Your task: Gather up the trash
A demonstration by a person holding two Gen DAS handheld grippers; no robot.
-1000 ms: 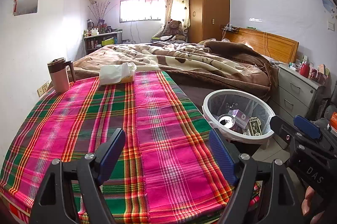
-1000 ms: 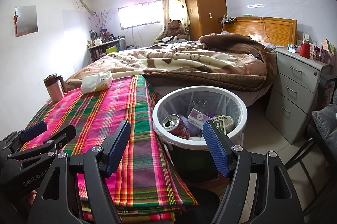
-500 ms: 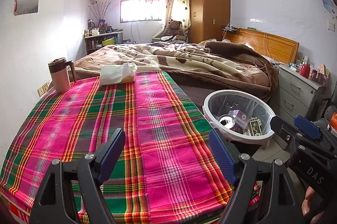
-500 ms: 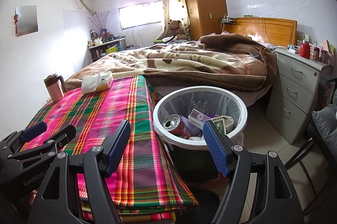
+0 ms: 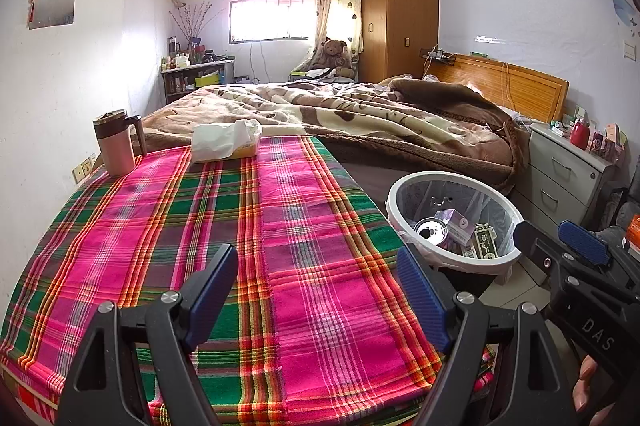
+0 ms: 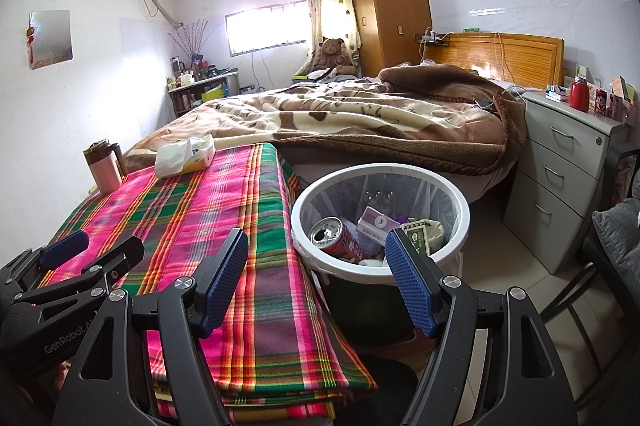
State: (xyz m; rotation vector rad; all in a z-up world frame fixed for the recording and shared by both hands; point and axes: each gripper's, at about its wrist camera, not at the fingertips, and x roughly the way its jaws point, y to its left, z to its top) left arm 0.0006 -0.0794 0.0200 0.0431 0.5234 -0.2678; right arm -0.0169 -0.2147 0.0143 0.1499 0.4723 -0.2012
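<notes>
The trash bin [image 6: 380, 222] was a round white-rimmed basket lined with a clear bag, standing on the floor just beside the right edge of the tabletop [image 5: 200, 226], between it and the bed [image 6: 360, 121]. Inside it a red drink can [image 6: 336, 240] lay tilted on its side, its opened silver top facing up and toward the tabletop, its long axis running down into the pile. Beside it sat a pale purple carton [image 6: 378, 224] and a dark green printed packet [image 6: 416, 236]; the print on both was too small to read, and the lower trash was hidden. The right claw [image 6: 316, 282] hung open and empty, its right finger cutting off the bin's near rim. The left claw [image 5: 318, 296] was likewise spread wide over the plaid cloth, holding nothing. A tissue pack [image 5: 226, 141] and a pink mug [image 5: 116, 141] stood at the tabletop's far end.
</notes>
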